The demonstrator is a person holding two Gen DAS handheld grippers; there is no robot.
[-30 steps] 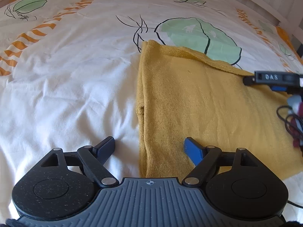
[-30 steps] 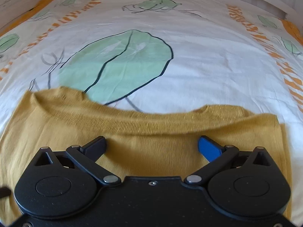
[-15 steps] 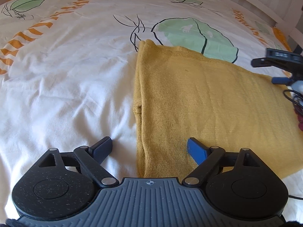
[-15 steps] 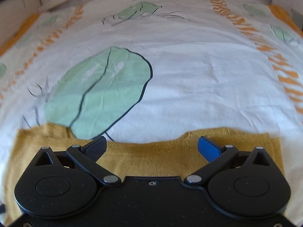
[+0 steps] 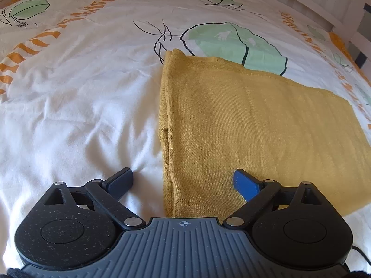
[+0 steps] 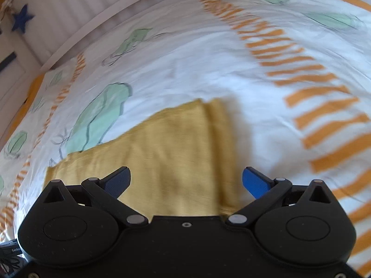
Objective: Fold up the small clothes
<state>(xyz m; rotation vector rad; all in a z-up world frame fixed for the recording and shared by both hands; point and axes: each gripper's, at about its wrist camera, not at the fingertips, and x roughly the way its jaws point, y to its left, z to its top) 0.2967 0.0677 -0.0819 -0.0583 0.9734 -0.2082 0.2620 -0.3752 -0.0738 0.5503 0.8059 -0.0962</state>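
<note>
Where the two wrist views overlap, one item: a mustard knit garment [image 5: 250,125], folded flat into a rectangle on the bed's white duvet [image 5: 76,106] printed with green leaves and orange stripes. Left gripper [image 5: 183,183]: jaws spread wide, nothing held, straddling the garment's near-left folded edge, its dark finger over bare duvet, its blue finger over the knit. Left wrist view alone shows the layered fold along that edge in sharp detail. Right gripper [image 6: 186,180]: jaws wide apart, empty, the garment [image 6: 176,153] directly ahead between the fingers. Right wrist view, motion-blurred, alone shows the white slatted headboard [image 6: 76,4] and a blue star ornament [image 6: 22,18] far left.
</note>
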